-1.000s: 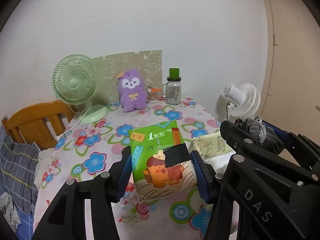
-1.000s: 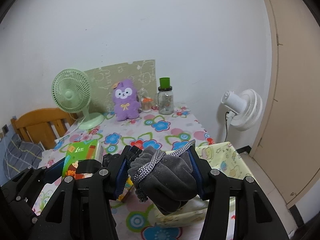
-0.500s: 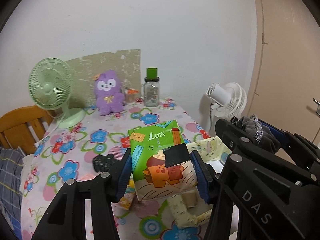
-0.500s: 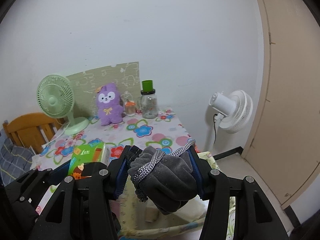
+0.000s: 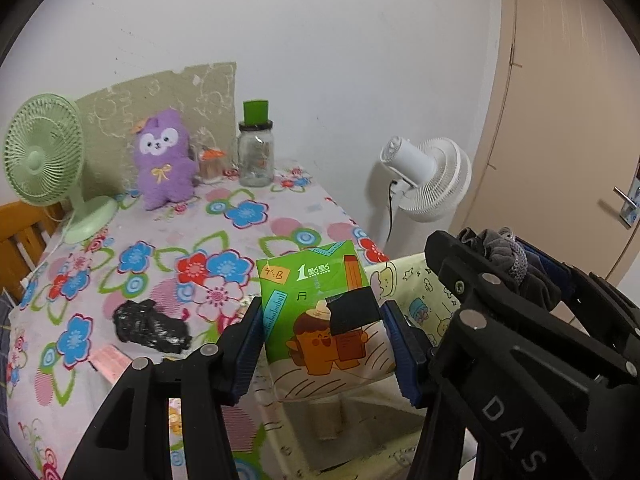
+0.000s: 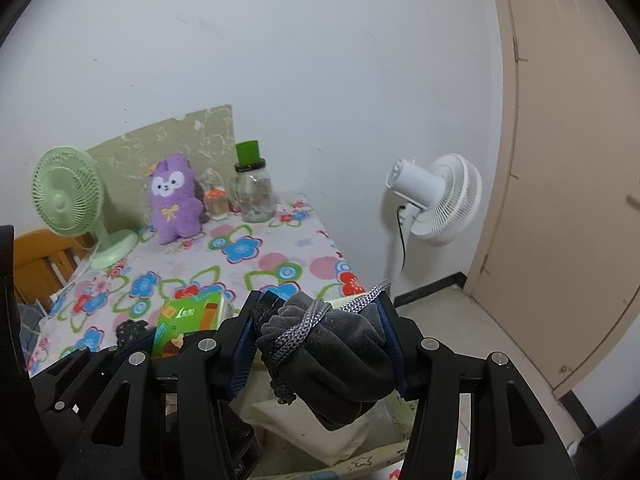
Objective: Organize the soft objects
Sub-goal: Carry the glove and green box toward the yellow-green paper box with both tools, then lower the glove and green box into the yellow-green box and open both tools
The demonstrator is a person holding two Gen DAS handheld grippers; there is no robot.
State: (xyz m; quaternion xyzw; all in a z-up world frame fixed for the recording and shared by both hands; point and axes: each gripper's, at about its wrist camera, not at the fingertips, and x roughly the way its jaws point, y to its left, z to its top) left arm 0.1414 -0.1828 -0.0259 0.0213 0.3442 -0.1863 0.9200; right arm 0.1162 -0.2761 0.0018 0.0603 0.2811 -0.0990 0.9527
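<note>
Green tissue pack [image 5: 320, 316] sits clamped between the left gripper [image 5: 325, 354] pads, held in the air above the yellow fabric bin [image 5: 416, 292] at the table's [image 5: 160, 232] right edge. The right gripper [image 6: 320, 346] is squeezed on a grey glove bundle [image 6: 336, 352] over the same bin. To place both well, I would lower each inside the bin's rim before letting go, one at a time, so neither soft item catches the floppy wall or slides to the floor.

Right gripper [image 6: 320, 344]: clamped on grey fleece bundle [image 6: 336, 364] wrapped with braided cord.
Table's far edge: purple plush [image 6: 174, 198], green fan [image 6: 68, 196], glass jar [image 6: 254, 194].
</note>
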